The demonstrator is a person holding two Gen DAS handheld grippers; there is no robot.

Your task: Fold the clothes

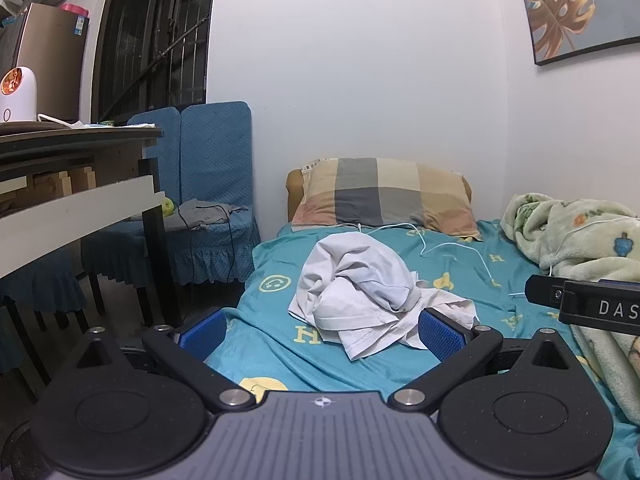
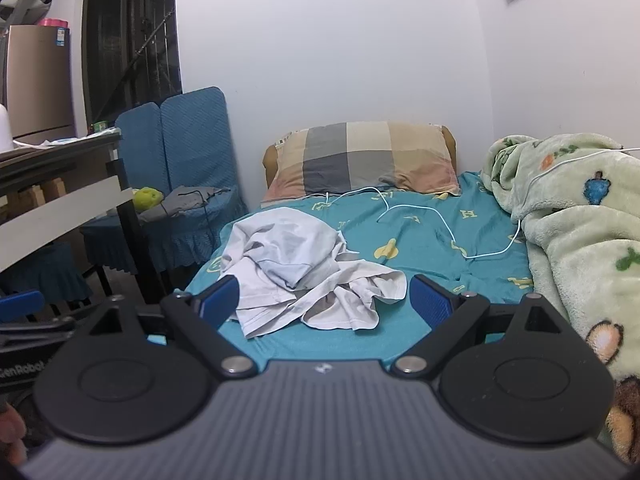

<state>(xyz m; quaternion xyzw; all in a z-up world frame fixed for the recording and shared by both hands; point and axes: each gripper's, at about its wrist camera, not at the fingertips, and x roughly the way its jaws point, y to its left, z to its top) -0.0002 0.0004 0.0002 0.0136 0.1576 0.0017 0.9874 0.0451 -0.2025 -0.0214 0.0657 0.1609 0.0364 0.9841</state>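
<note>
A crumpled white garment (image 1: 360,288) (image 2: 296,268) lies in a heap on the teal bed sheet (image 1: 280,356) (image 2: 420,240), near the bed's left side. My left gripper (image 1: 322,330) hovers just short of the heap, open, its blue pads (image 1: 202,334) wide apart and empty. My right gripper (image 2: 324,300) is also open and empty, in front of the garment's near edge. Part of the right gripper (image 1: 588,304) shows at the right edge of the left wrist view. The left gripper's blue pad (image 2: 20,304) shows at the left edge of the right wrist view.
A checked pillow (image 1: 384,196) (image 2: 364,160) leans at the head of the bed. A white cable (image 2: 440,220) trails over the sheet. A green blanket (image 2: 580,240) is piled on the right. Blue covered chairs (image 1: 212,184) and a table (image 1: 76,200) stand to the left.
</note>
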